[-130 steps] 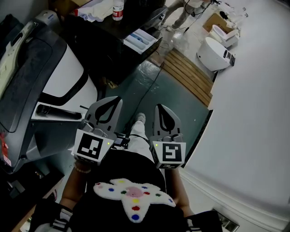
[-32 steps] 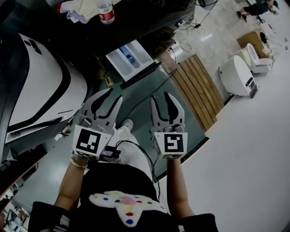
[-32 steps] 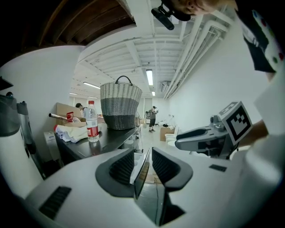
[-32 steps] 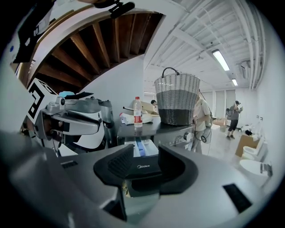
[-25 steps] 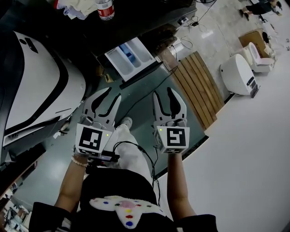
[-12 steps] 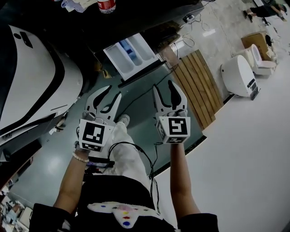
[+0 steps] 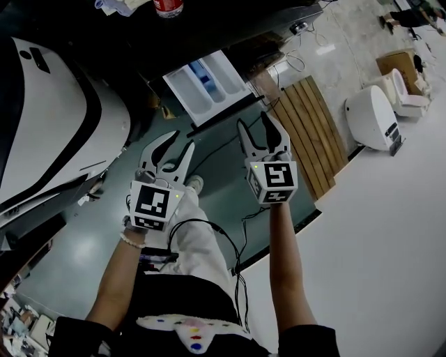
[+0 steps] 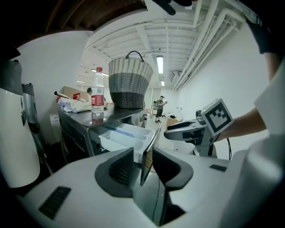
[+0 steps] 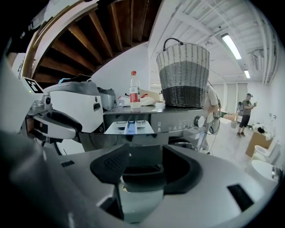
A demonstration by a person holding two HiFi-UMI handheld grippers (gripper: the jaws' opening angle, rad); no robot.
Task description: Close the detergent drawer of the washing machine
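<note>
The white detergent drawer (image 7: 209,82) stands pulled out of the dark washing machine (image 7: 209,31), with blue inserts showing in its compartments. Both grippers hang in the air short of it, over the green floor. My left gripper (image 7: 175,144) is below and left of the drawer, its jaws opening with nothing between them. My right gripper (image 7: 256,127) is just right of the drawer's front corner, its jaws also opening on nothing. The drawer (image 8: 127,133) lies ahead in the left gripper view, and the drawer (image 9: 129,128) shows head-on beyond the right gripper's jaws.
A water bottle (image 7: 167,7) and a woven basket (image 9: 185,75) stand on the machine's top. A large white appliance (image 7: 63,132) is at the left. A wooden pallet (image 7: 306,132) and a white toilet (image 7: 373,115) are at the right. A cable (image 7: 223,143) crosses the floor. A person (image 9: 245,113) stands far off.
Both grippers have moved forward, closer to the drawer, the right one more. The right gripper's jaws stand wider than before.
</note>
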